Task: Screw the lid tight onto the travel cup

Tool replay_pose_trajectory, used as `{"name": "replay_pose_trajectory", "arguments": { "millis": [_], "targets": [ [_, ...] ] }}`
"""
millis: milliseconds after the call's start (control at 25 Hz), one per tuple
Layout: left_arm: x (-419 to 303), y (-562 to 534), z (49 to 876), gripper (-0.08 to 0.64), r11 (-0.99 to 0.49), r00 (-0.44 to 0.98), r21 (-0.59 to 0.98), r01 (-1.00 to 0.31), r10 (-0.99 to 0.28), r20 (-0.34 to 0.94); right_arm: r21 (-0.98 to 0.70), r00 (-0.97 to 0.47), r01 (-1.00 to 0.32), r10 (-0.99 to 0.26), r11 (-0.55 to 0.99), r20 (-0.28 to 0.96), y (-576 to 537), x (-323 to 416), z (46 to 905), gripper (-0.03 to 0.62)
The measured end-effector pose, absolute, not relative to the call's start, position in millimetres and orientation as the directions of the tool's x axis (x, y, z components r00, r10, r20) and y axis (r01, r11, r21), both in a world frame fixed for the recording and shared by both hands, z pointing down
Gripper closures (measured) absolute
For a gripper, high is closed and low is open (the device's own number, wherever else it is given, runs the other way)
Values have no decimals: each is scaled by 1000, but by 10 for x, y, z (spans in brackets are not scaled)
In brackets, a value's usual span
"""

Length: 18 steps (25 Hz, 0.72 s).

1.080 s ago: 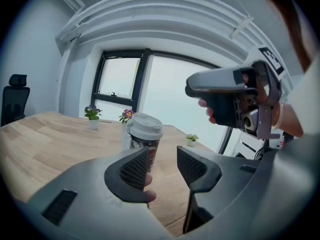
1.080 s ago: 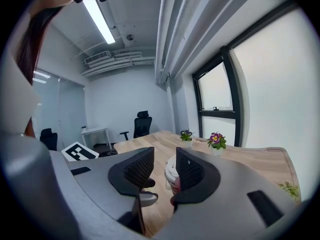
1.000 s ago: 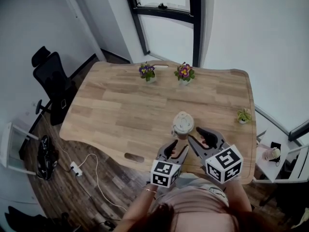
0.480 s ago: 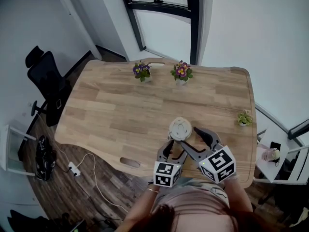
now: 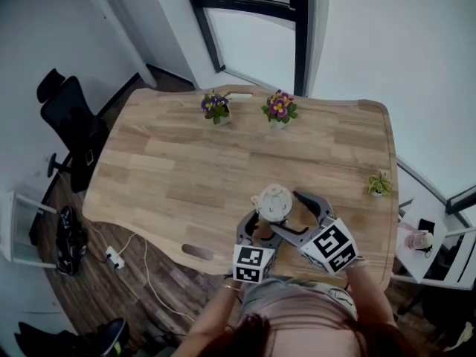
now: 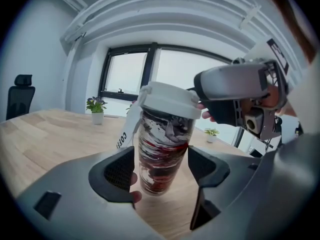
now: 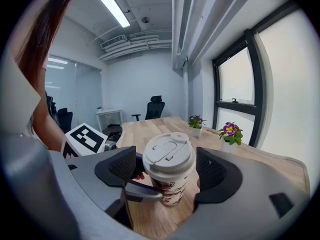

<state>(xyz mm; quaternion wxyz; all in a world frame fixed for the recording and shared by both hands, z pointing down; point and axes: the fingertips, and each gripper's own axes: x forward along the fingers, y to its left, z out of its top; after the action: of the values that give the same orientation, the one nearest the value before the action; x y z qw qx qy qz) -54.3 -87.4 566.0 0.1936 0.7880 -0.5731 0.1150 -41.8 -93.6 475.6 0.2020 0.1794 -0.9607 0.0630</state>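
Note:
The travel cup (image 5: pixel 274 201) stands on the wooden table (image 5: pixel 171 162) near its front edge, with the white lid (image 7: pixel 169 154) on top. Its body (image 6: pixel 162 149) is printed in red, black and white, and a white tag hangs at its left side. My left gripper (image 5: pixel 262 225) sits low around the body; its jaws have just been opening, and a gap shows on each side in the left gripper view (image 6: pixel 160 166). My right gripper (image 5: pixel 290 213) flanks the lid; its jaws have just been opening too, and the pads stand clear of the rim in the right gripper view (image 7: pixel 167 166).
Two flowering pots (image 5: pixel 215 106) (image 5: pixel 280 110) stand at the table's far edge, and a small green plant (image 5: pixel 378 183) at the right edge. A black office chair (image 5: pixel 71 117) is left of the table. A power strip (image 5: pixel 111 257) and cable lie on the floor.
Both grippers' jaws have spread wider around the cup. The cup and both grippers have shifted a little down and left in the head view, toward the table's front edge.

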Motion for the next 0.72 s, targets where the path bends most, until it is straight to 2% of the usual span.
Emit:
{"name": "replay_pose_trajectory", "arguments": {
  "millis": [280,560,720],
  "targets": [
    [-488,-1001,5651,226,-405,403,84,-911,-823,402,-98,-884,-262,-198,960,423,-963,-498,4890,213],
    [-411,-1116,5656,209,-579,521,-14,-815,-744,419,-118,-898,-159,-93,980,431,-1038,-559,4963,202],
    [-395,-1178,5650,207,-627,552,-44,-777,-714,432,-105,-901,-122,-66,987,428,-1087,-571,4969,204]
  ]
}}
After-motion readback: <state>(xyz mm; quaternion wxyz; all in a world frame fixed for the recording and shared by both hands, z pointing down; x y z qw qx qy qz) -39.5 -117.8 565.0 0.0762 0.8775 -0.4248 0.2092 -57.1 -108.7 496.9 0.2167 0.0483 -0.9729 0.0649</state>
